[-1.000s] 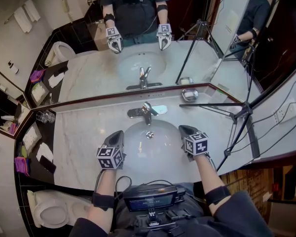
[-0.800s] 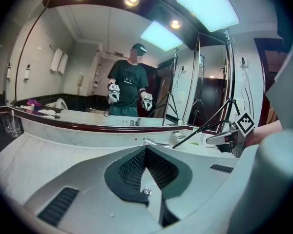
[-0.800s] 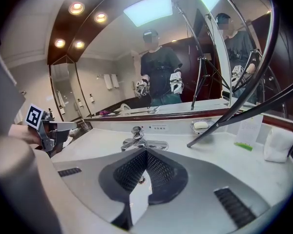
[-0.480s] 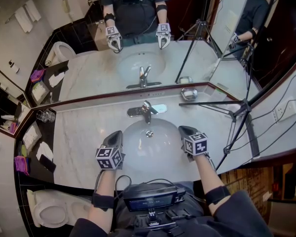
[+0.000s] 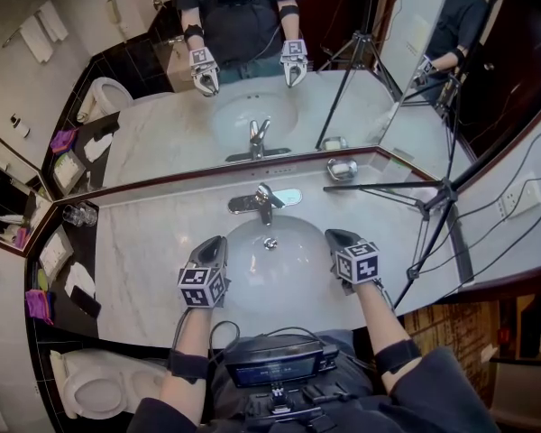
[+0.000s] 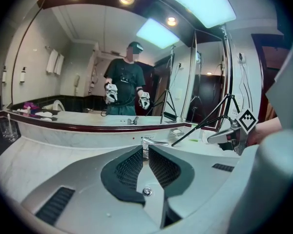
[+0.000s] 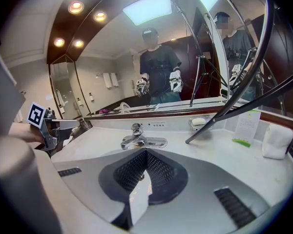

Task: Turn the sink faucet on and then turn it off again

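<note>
A person stands at a pale stone bench (image 5: 153,251) with a round white sink (image 5: 293,280) set in it. The faucet (image 5: 263,202) sits at the back of the sink, in the middle, just in front of the big mirror (image 5: 162,133). Its spout points out over the bowl.

The person holds a hand-held gripper in each hand. The left hand-held gripper (image 5: 218,241) hovers over the left side of the sink, near the front. Its jaws are opening. A thin gap shows between them, and nothing is in the gap.

The right hand-held gripper (image 5: 332,235) hovers over the right side of the sink, also near the front. Its jaws are pressed together at the tips and hold nothing.

Both point toward the faucet. Neither one touches it, and both are well apart from it.

A soap dish (image 5: 343,169) with a white soap stands on the bench to the right of the faucet, close to the mirror. A black tripod (image 5: 437,207) stands at the right side of the bench, and one of its legs reaches across toward the soap dish. Some glasses (image 5: 79,215) stand at the left end of the bench, by the mirror. A toilet (image 5: 95,382) is on the floor at the lower left. The mirror shows the person and both grippers from the front.
</note>
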Tool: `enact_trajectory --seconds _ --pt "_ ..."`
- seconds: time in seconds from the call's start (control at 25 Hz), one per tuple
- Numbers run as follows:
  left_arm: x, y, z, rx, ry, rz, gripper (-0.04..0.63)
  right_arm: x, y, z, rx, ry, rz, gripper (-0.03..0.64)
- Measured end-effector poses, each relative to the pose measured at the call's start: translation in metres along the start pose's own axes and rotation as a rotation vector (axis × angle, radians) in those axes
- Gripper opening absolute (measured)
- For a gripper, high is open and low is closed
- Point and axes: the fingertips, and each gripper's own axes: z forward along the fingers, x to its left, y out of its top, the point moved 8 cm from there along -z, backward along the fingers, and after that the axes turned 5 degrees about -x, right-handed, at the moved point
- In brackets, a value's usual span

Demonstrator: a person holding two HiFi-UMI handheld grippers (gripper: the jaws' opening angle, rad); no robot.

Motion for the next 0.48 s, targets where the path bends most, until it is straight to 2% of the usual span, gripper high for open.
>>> enact_trajectory --seconds 0.28,0.48 --pt "-0.014 0.008 0.037 0.045 -0.108 0.171 0.140 -0.002 -0.002 0.001 0.007 -0.001 0.011 0.026" --pt "-0.030 0.017 0.073 0.090 -0.186 0.335 0.226 -0.006 0.000 0.005 0.007 -0.001 0.026 0.026"
